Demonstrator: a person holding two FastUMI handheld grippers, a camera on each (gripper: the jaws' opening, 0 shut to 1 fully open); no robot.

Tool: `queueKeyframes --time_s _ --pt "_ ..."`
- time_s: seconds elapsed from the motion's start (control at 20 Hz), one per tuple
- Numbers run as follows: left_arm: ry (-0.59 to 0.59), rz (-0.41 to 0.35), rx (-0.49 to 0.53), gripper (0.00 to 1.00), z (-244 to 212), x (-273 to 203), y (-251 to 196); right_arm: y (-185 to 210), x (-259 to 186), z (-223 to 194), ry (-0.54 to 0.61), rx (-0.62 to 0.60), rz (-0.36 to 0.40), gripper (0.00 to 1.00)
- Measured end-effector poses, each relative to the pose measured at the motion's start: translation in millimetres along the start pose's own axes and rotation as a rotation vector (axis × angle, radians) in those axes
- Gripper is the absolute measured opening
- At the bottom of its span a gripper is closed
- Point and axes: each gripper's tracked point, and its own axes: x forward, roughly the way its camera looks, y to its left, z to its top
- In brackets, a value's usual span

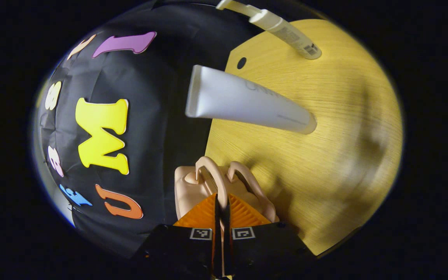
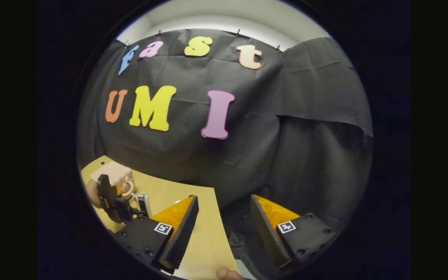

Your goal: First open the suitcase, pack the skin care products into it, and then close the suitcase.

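Note:
In the left gripper view, a small peach suitcase stands at the edge of the wooden table. My left gripper is shut on one of its two looped handles. A large white tube and a slimmer capped tube stand on the table beyond it. In the right gripper view, my right gripper is open with nothing between its fingers, hanging over the table's edge. Farther off at the lower left are the left gripper, the hand holding it, the suitcase and a pale tube.
The black cloth wall rises close behind the table. The table has a small round hole near its edge. A fingertip shows at the bottom of the right gripper view.

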Motion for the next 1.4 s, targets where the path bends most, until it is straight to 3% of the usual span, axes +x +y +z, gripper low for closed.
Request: queueKeyframes --time_s 0.4,0.6,1.0,1.2,1.4 --pt "-0.142 -0.030 -0.315 0.03 -22.0 -42.5 98.5 46.0 -19.3 36.1 -0.035 0.000 -0.129 0.80" --pt "-0.214 -0.021 -0.482 0.02 -62.3 -64.3 154.3 92.9 -24.1 53.2 -0.032 0.037 -0.122 0.80" --pt "-0.285 -0.061 -0.989 0.02 -184.9 -42.5 249.2 197.3 -23.3 70.0 -0.010 0.001 -0.054 0.79" --pt "-0.219 -0.026 -1.132 0.03 -268.8 -18.4 258.3 235.9 -27.2 76.5 -0.003 -0.021 -0.028 0.80" --pt "-0.128 -0.040 -1.194 0.03 -358.7 25.2 235.7 262.7 -32.5 75.4 0.015 -0.044 -0.017 0.80"
